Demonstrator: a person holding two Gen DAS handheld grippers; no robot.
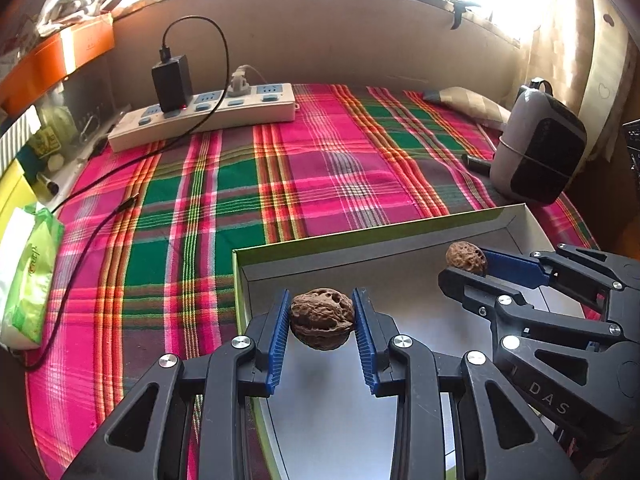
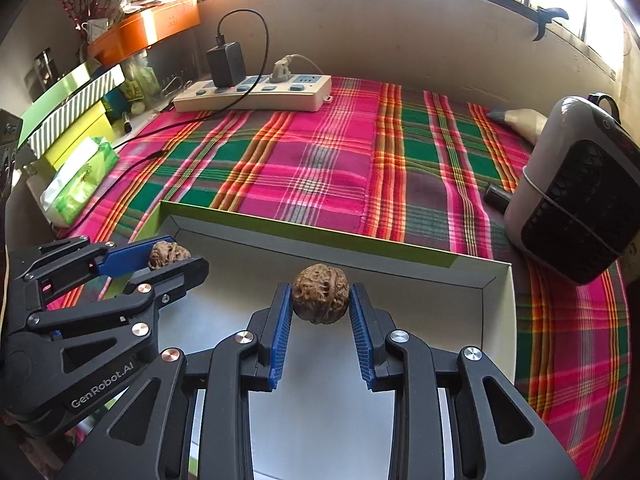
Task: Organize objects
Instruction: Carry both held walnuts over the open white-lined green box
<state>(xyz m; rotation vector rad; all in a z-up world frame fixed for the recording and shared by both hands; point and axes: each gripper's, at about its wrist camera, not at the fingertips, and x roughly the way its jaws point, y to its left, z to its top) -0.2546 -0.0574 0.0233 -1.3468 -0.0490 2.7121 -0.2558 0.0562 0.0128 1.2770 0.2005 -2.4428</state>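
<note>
My left gripper point(image 1: 322, 312) is shut on a brown walnut point(image 1: 322, 318) and holds it above the white floor of an open box with a green rim point(image 1: 360, 236). My right gripper point(image 2: 320, 300) is shut on a second walnut point(image 2: 320, 299) above the same box point(image 2: 304, 232). In the left wrist view the right gripper point(image 1: 466, 268) with its walnut point(image 1: 466, 258) comes in from the right. In the right wrist view the left gripper point(image 2: 168, 258) with its walnut point(image 2: 169, 255) comes in from the left.
The box lies on a pink and green plaid cloth point(image 1: 280, 168). A white power strip point(image 1: 204, 114) with a black charger and cable stands at the back. A grey heater point(image 2: 576, 196) stands at the right. A green tissue pack point(image 1: 28, 276) and stacked boxes point(image 2: 68, 120) lie at the left.
</note>
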